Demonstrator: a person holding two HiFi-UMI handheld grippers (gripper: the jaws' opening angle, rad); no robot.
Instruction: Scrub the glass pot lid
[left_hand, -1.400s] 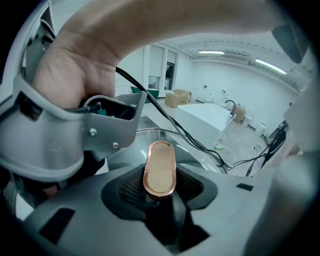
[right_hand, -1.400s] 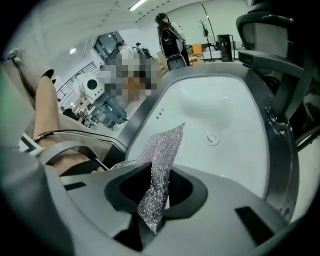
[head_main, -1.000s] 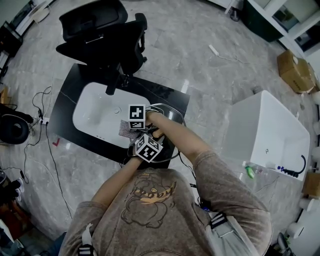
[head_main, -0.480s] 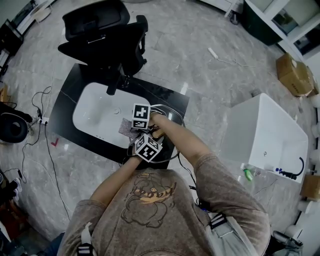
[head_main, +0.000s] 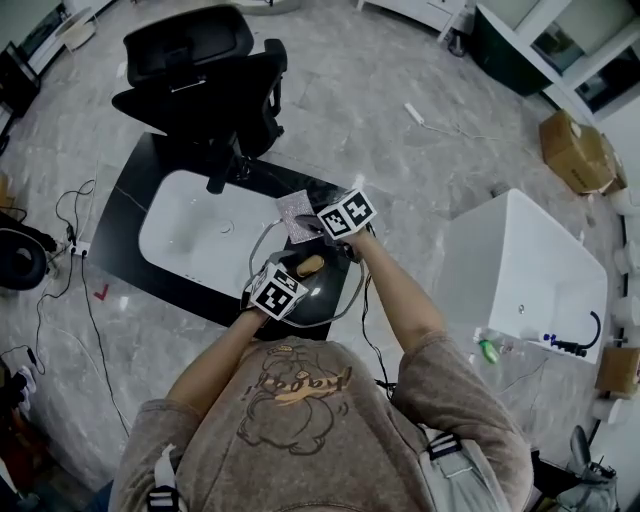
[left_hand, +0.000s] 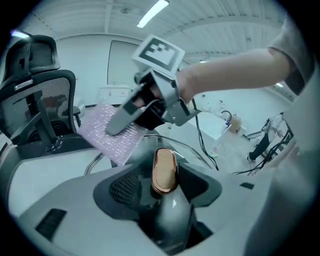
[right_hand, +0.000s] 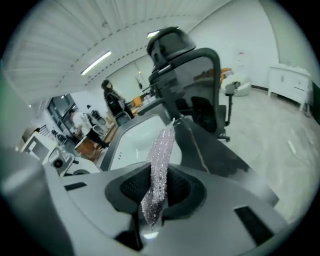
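the left claw (head_main: 297, 272) has just been opening and sits loose round the knob (head_main: 309, 265) of the glass pot lid (head_main: 328, 288), mid frame over the black surface (head_main: 135, 215). the right claw (head_main: 318, 222) pinches a sparkly cloth (head_main: 296, 214) just above. a white sink (head_main: 190, 225) lies to the left and a black chair (head_main: 200, 70) is at the upper left.

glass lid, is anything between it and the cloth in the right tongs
Nothing visible. The cloth, pinched in the right tongs, hangs just off the far edge of the glass lid, apart from it, with only open air between them.
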